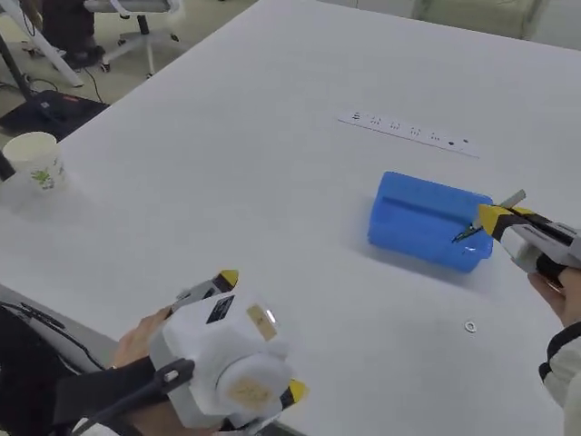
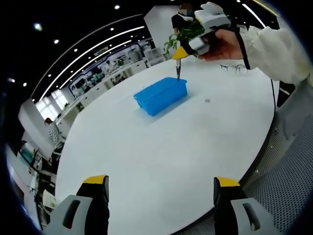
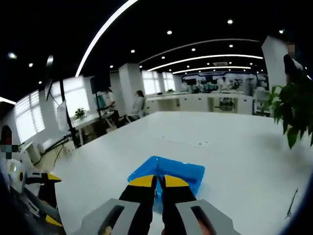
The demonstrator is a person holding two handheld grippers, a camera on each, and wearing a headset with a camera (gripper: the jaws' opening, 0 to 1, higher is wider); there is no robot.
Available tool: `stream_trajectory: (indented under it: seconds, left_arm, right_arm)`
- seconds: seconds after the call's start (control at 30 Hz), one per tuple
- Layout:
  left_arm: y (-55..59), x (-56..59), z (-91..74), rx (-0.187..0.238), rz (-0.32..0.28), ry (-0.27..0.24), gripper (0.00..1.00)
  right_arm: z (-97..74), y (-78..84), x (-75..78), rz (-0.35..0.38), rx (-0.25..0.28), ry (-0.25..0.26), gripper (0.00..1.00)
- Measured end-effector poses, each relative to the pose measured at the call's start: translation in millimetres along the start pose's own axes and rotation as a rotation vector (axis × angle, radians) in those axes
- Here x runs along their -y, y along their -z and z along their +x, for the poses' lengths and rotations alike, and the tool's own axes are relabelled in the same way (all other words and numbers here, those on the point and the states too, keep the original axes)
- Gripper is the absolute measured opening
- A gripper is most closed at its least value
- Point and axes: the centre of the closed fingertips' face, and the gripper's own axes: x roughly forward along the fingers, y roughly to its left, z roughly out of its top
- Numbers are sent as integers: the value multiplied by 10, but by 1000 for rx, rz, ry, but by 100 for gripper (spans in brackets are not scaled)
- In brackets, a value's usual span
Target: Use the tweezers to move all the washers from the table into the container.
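Right gripper (image 1: 491, 219): jaws clenched on the tweezers (image 1: 467, 232), which stick out forward and down. Tips hang over the right end of the blue container (image 1: 413, 245), at or just inside its rim. In the left gripper view they point almost straight down at that end. Tips are too small to tell whether a washer is pinched between them, and the container's contents cannot be made out.

Left gripper (image 2: 161, 182): jaws released, wide apart, grasping nothing. It is held low by the near edge of the worktop (image 1: 272, 182), well apart from the container.

Washer (image 1: 470, 326): one lies flat on the bare worktop, near the container on the person's side, not touching it.

Judgement: this looks like a drop over the container, with at least that one washer left to fetch.

Risks from here:
- A release this close to the rim could land a washer on the edge, and it could bounce back out.
- The tweezers are thin and held only by jaw pressure. A push against the worktop could twist them in the grip and spoil the aim.
- The washer lies flat on a smooth surface, so the tips may skate over it or flick it away, perhaps off the edge.
- Nothing braces the container, so a knock from the tweezers could shift it.
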Motion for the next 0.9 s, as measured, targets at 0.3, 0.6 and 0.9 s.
stream_trajectory:
  seconds: [0.3, 0.6, 0.9]
  left_arm:
    - [3, -5, 23, -3, 2, -3, 91]
    - [-8, -14, 25, 0, 2, -8, 91]
    - [-7, -21, 18, 2, 1, -15, 91]
  right_arm:
    - [-208, 427, 15, -22, -78, 40, 2]
    - [-265, 644, 52, -54, -126, 62, 2]
    - [-261, 739, 143, -53, -142, 82, 2]
